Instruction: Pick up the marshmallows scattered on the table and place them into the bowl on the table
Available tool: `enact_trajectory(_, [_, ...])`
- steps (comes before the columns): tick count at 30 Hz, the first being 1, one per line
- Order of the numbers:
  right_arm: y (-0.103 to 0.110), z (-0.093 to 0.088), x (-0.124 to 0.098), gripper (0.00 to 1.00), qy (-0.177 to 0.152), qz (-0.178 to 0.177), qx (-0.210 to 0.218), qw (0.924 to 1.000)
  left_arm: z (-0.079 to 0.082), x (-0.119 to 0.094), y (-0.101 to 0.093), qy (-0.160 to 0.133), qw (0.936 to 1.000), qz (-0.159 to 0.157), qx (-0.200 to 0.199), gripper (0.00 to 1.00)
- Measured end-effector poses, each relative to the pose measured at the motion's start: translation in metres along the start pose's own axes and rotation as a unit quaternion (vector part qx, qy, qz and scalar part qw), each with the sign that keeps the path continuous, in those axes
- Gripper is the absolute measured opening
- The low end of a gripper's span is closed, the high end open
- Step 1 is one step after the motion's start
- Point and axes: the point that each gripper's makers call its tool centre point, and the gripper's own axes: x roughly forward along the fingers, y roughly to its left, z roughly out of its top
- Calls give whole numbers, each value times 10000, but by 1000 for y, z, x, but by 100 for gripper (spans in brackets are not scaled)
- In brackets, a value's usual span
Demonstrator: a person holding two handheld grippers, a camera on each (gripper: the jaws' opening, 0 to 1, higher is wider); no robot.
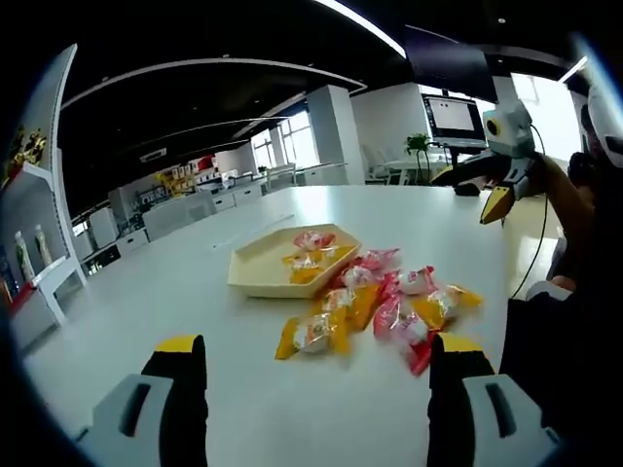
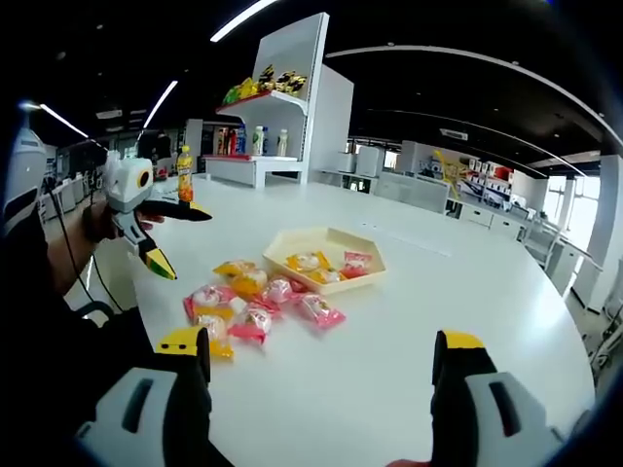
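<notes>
Both my claws, left claw (image 1: 316, 389) and right claw (image 2: 321, 384), gape empty; the wrapped marshmallows (image 1: 384, 306) crowd at the bowl's (image 1: 255, 272) four o'clock on the tabletop (image 1: 195, 302), so I risk pinching two together.

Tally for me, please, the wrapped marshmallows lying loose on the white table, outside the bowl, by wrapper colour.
Red-wrapped marshmallows: 4
Yellow-wrapped marshmallows: 3
Total loose on the white table: 7

Glossy crinkled plastic marshmallow wrappers (image 1: 389, 306), matt smooth cream bowl (image 1: 255, 272), smooth white table (image 1: 195, 292)
</notes>
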Motion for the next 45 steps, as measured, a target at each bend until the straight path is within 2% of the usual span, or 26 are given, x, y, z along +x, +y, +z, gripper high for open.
enact_trajectory(6, [-1, 0, -1, 91, -22, 13, 84, 10000, 0, 11, 4, -147, 9997, -1, -172, 86])
enact_trajectory(10, [1, 2, -1, 91, -72, 72, 130, 9999, 0, 20, 6, -259, 9992, -42, -313, 77])
enact_trajectory(21, [1, 1, 1, 91, -88, 136, 223, 9996, -16, 48, 11, -70, 9978, -183, -629, 70])
enact_trajectory(30, [1, -2, 8, 91, -42, 168, 256, 9995, -20, 57, 9, -54, 9960, -290, -848, 54])
enact_trajectory(33, [-1, -5, 11, 91, -19, 158, 290, 9995, -17, 58, 11, -202, 9915, -413, -1217, 49])
enact_trajectory(40, [-1, -6, 13, 91, 7, 171, 298, 9994, -22, 62, 8, -138, 9945, -324, -986, 40])
enact_trajectory(45, [-1, -6, 13, 91, -9, 179, 305, 9994, -17, 63, 9, -250, 9930, -318, -1109, 36])
